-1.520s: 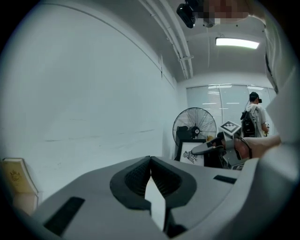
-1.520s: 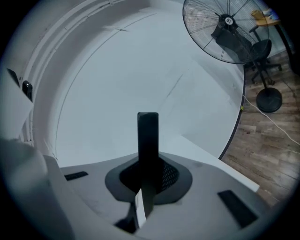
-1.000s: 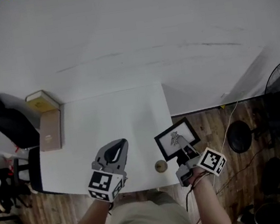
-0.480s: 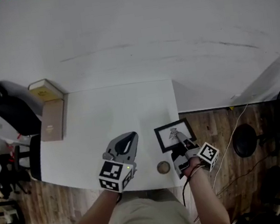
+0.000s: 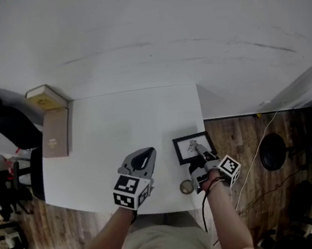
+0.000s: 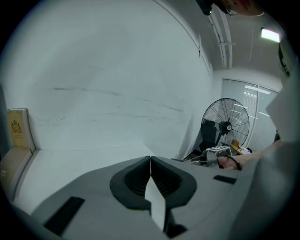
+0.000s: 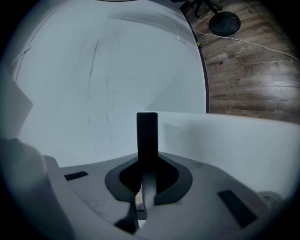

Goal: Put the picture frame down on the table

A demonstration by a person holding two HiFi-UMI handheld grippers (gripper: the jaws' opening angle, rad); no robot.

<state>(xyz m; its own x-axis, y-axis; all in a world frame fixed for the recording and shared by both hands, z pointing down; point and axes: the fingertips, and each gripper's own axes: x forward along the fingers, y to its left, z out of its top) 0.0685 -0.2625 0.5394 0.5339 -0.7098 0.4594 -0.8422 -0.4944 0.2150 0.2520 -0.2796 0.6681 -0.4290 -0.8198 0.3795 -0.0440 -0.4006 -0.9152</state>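
Task is approx. most of the way there, by my read. The picture frame (image 5: pixel 187 148) is over the table (image 5: pixel 117 132) at its near right corner, close to the right edge. The right gripper (image 7: pixel 146 171) is clamped on it, so it's not let go yet. Can't tell from head view whether the frame's lower edge touches the top or hangs just above. It looks tilted, face up toward the person, not flat. Left to do, prob.: lay it down, open up, pull away.

Rel. to the fingers: in right gripper view the frame sits edge-on betw. the two fingers, a thin dark bar sticking out past the tips, pinched at its near side.

Left gripper (image 6: pixel 150 161): fingers pressed together, nothing betw. them. It hovers over the near edge, left of the frame & apart from it. A small round thing (image 5: pixel 186 187) lies at the near edge, just beside the right gripper.
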